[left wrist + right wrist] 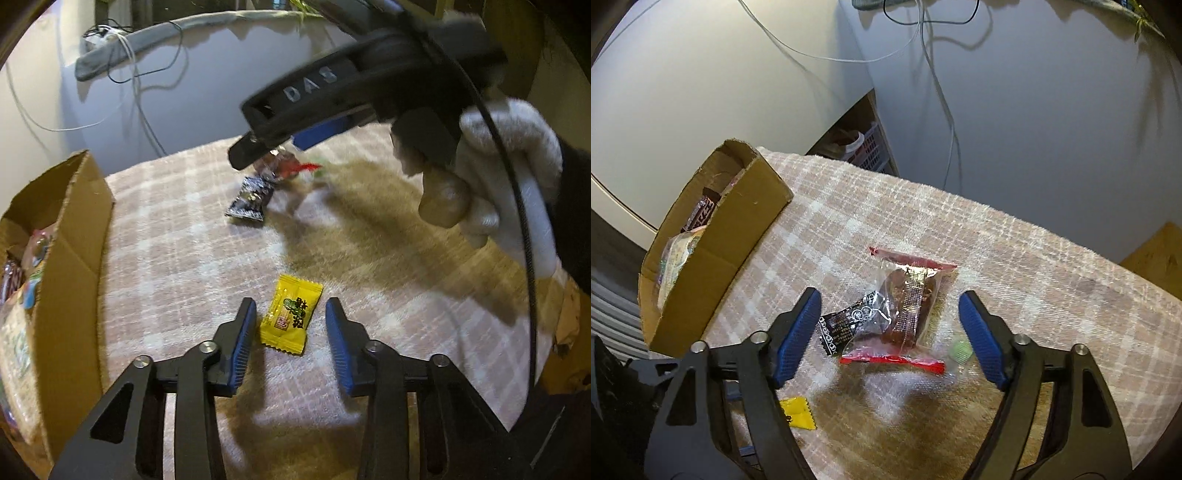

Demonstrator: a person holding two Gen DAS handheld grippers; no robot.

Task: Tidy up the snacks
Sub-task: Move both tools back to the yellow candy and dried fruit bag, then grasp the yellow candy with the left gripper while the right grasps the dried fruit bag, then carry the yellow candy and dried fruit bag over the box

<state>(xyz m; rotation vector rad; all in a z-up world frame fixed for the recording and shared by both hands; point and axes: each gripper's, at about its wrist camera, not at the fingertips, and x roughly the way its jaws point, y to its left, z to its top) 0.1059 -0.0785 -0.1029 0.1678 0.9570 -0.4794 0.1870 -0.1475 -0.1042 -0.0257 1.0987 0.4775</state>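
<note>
— Where do the 2 cameras look?
— Each rides close above the checked cloth, facing forward; both catch the cardboard box and yellow packet.

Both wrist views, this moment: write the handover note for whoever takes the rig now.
Left gripper: open, straddling the yellow candy on the checked cloth.
Right gripper: open, over the clear red-edged snack pack, nothing gripped.
Black sachet lies partly under that pack; a small green wrapper sits beside it.
Done: cardboard box already holds several snacks.
Left: box these four loose items.
</note>
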